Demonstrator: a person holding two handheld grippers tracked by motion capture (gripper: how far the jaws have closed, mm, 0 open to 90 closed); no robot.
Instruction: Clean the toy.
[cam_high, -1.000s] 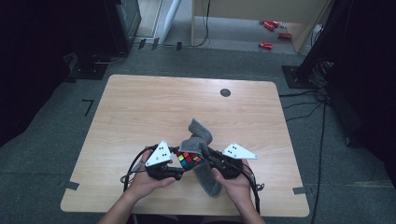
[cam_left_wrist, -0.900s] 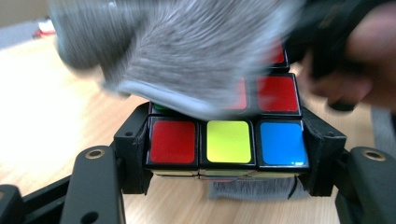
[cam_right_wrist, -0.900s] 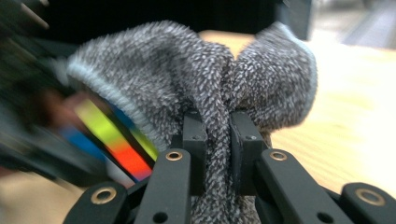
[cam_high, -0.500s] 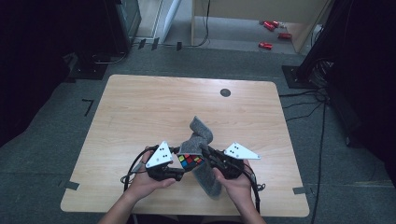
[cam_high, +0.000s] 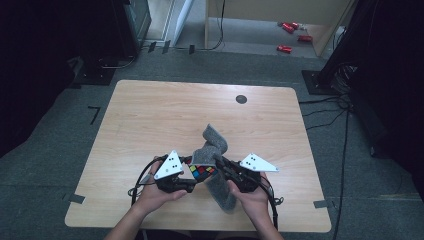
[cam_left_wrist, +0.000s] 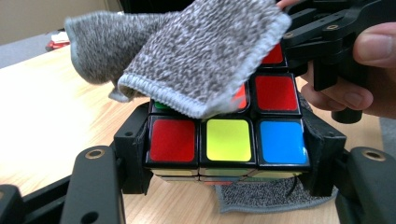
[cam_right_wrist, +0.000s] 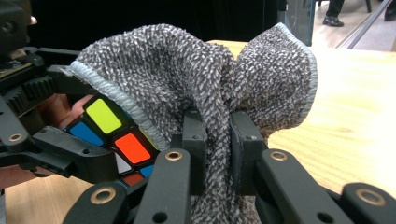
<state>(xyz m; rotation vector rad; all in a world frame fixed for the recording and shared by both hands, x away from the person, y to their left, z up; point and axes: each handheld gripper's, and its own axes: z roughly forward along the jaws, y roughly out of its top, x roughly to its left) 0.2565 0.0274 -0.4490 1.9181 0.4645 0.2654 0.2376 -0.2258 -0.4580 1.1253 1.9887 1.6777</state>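
Cube (cam_left_wrist: 227, 135) — a colour-tiled puzzle cube, held just above the table (cam_high: 150, 120) at lower centre of the high view. It is clamped between the jaws of the left gripper (cam_left_wrist: 224, 154), whose pads press on its two sides; in the left gripper view a front row of red, yellow and blue tiles is seen at frame centre.

Cloth (cam_right_wrist: 187, 88) — grey knitted, with a stitched hem. It is pinched by the right gripper (cam_right_wrist: 217, 140), the jaws being closed tight on a fold of it. One end is draped over the top of the cube and covers part of the upper tiles; another part lies on the table under the cube, at the bottom of the left gripper view. In the high view a loose end (cam_high: 214, 137) is seen standing up just above the cube.

Change noted: almost none. Compared with the two earlier high views, both hands, the cube and the cloth are found in the same places, and both grips are unaltered.

Judgement: the work in hand appears to be wiping or wrapping the cube with the cloth. The pause suggests the cloth has been laid on but not yet drawn across, so most of the tiles are taken as untreated.
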